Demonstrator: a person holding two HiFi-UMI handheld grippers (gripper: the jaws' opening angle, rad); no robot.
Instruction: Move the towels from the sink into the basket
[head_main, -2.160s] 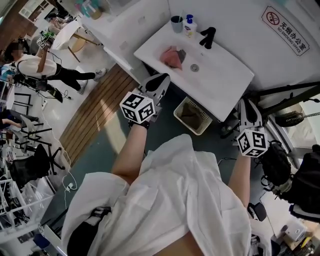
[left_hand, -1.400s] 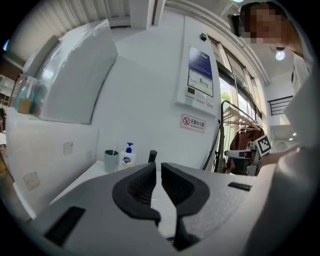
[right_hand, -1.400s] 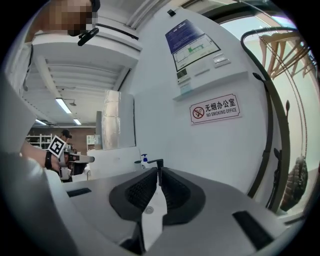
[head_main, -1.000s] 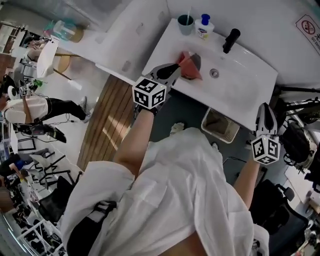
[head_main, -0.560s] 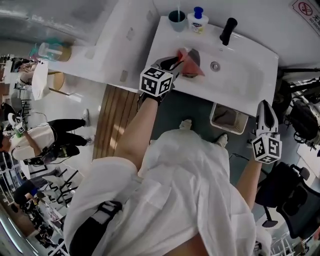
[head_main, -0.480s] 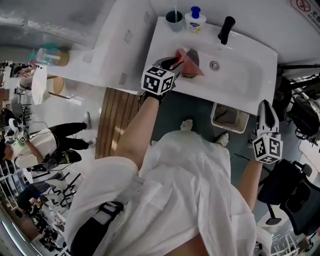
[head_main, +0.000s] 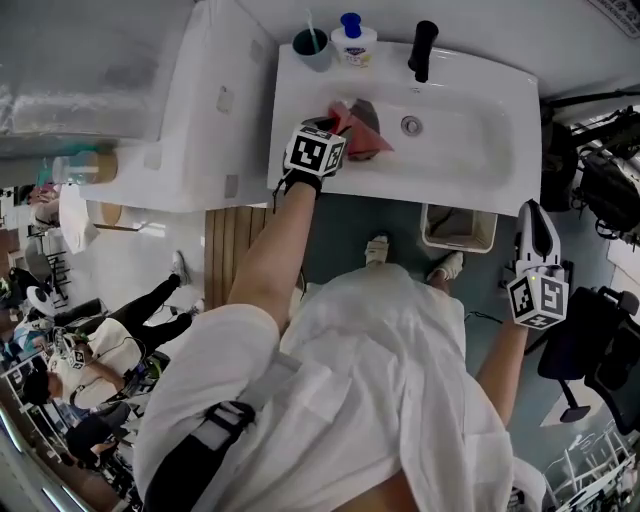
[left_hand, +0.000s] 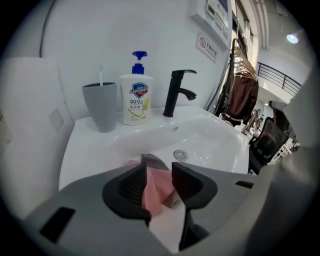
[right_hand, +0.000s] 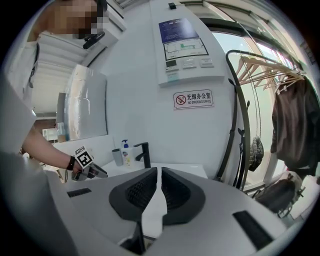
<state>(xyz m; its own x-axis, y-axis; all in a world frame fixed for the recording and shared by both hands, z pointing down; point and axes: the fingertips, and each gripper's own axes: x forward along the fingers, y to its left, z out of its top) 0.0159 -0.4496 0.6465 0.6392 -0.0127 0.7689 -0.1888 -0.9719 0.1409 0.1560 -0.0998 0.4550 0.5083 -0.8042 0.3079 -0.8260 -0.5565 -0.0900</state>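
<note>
A pink towel (head_main: 358, 132) lies crumpled at the left end of the white sink (head_main: 500, 90), with a grey towel (head_main: 366, 108) tucked behind it. My left gripper (head_main: 333, 122) reaches down into the basin. In the left gripper view the pink towel (left_hand: 156, 187) shows in the gap between the jaws of this gripper (left_hand: 160, 182), which have just been opening; the pads stand apart from the cloth. The grey towel (left_hand: 155, 161) peeks out just beyond. My right gripper (head_main: 533, 208) hangs low at the right, shut and empty, as the right gripper view (right_hand: 159, 185) also shows.
A beige basket (head_main: 432, 228) stands on the floor under the sink's right half, something dark inside. On the sink's back rim stand a grey cup (left_hand: 100, 106), a soap bottle (left_hand: 136, 97) and a black faucet (left_hand: 177, 92). A drain (left_hand: 180, 155) sits mid-basin. A white counter (head_main: 200, 110) adjoins left.
My left gripper has sunk from the sink's front edge into the basin over the pink towel, and its jaws have opened. The right gripper has hardly shifted.
</note>
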